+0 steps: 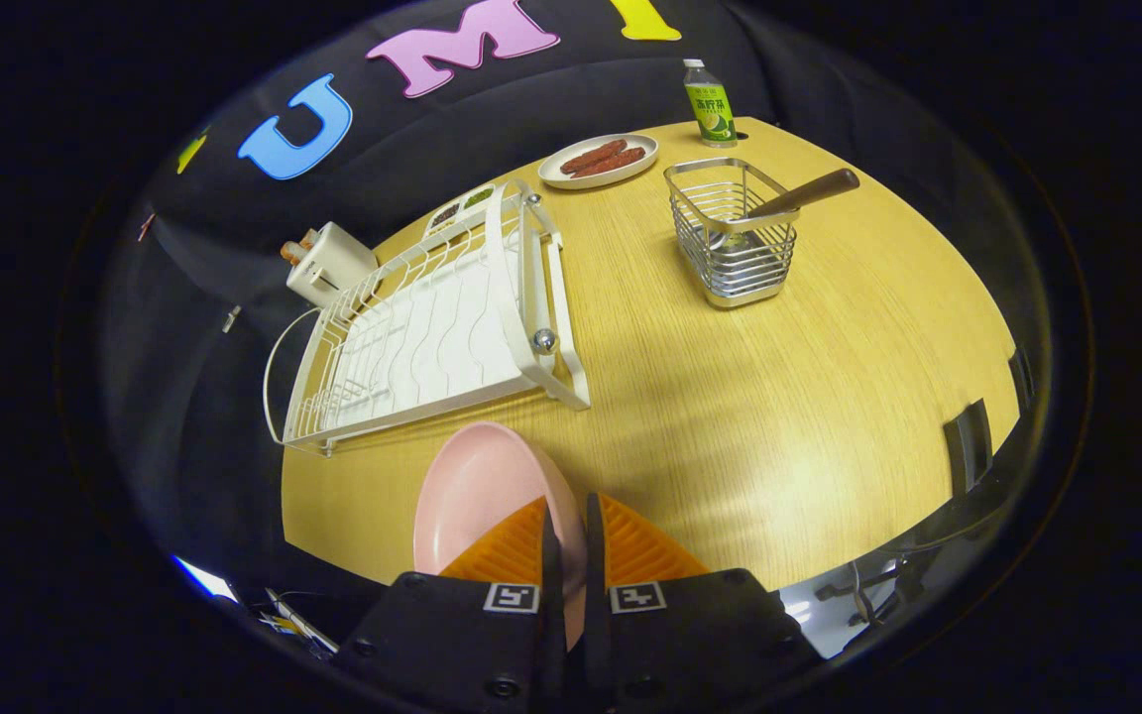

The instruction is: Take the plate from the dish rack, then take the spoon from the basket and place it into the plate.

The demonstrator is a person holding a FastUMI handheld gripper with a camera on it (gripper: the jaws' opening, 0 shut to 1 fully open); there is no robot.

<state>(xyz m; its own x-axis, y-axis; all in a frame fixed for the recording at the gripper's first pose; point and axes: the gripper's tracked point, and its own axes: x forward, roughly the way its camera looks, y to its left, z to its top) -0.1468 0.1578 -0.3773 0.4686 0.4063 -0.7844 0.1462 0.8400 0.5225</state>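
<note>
my gripper point(571, 535) is clamped on the pink plate's point(477, 491) rim — held over the table point(779, 397), dish rack point(432, 327) just ahead, spoon point(804, 193) in the basket point(733, 238) beyond.

Pink plate point(477, 496) stood on edge, rim pinched between gripper point(571, 540) fingers, white rack point(432, 327) at 11 o'clock, wooden-handled spoon point(799, 195) leaned in wire basket point(735, 238) at 1 o'clock

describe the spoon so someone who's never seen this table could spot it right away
Start from the wooden table and look beyond the white dish rack to the wire basket. The spoon leans in it, its brown wooden handle poking over the rim. Nothing else there has such a handle; the gripper holds only the pink plate.
</note>
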